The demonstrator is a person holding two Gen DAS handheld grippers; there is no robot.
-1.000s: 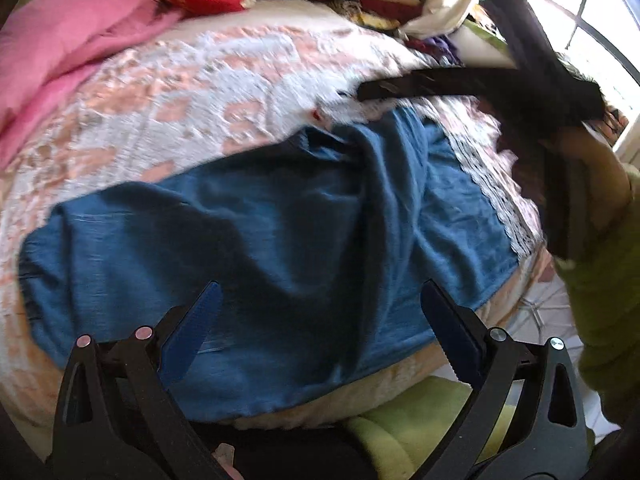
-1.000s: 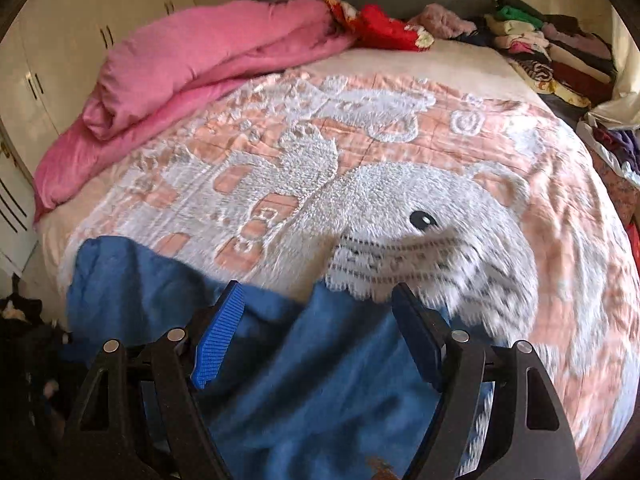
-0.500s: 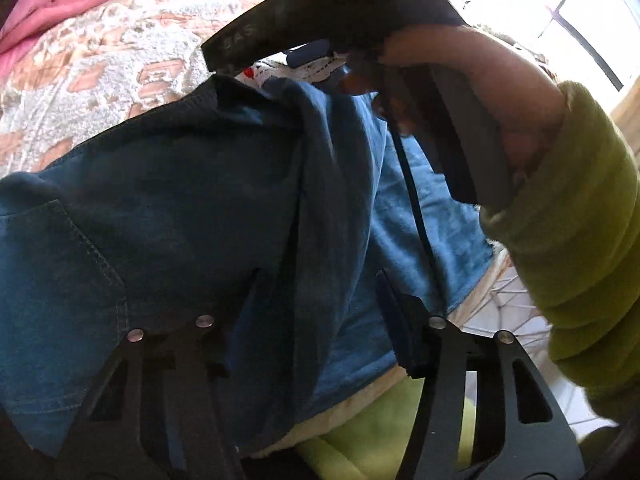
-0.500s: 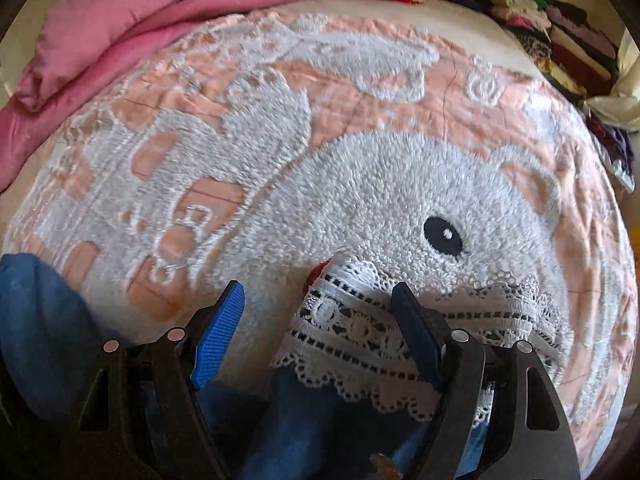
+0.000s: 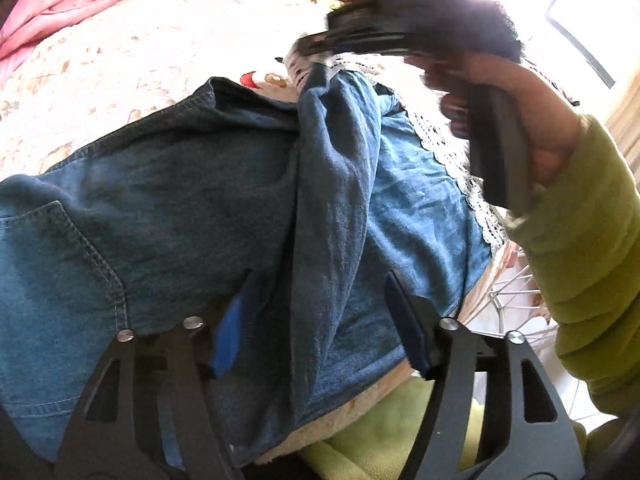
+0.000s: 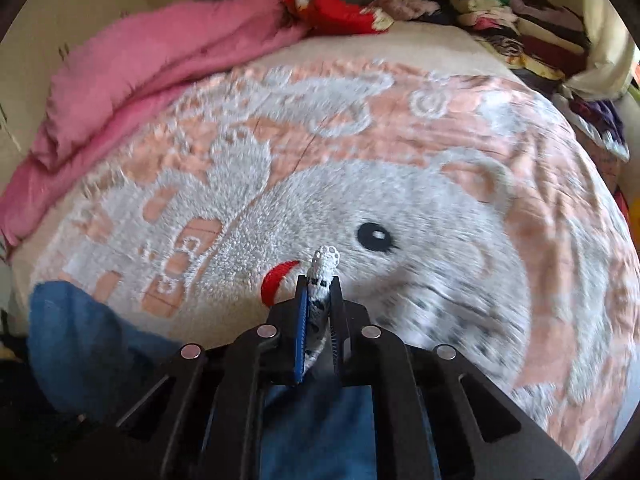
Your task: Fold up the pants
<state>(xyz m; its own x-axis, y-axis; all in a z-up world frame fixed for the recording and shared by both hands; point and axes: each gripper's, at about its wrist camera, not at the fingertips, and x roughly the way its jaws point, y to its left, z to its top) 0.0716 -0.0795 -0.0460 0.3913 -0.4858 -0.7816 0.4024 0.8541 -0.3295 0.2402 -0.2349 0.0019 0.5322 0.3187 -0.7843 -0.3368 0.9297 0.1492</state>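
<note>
The right gripper's (image 6: 319, 300) jaws clamp the lace hem (image 6: 326, 264) of the blue pants (image 5: 192, 216) on the bed (image 6: 440, 184), while the left gripper's (image 5: 320, 316) jaws, just widening, straddle a raised denim fold untouched.

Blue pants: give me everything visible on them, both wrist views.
The pants are blue denim with contrast stitching, a patch pocket and white lace trim at the hem. They lie spread on the bedspread, one leg lifted into a ridge. The right gripper is shut on the lace hem; the left gripper straddles the ridge, open.
</note>
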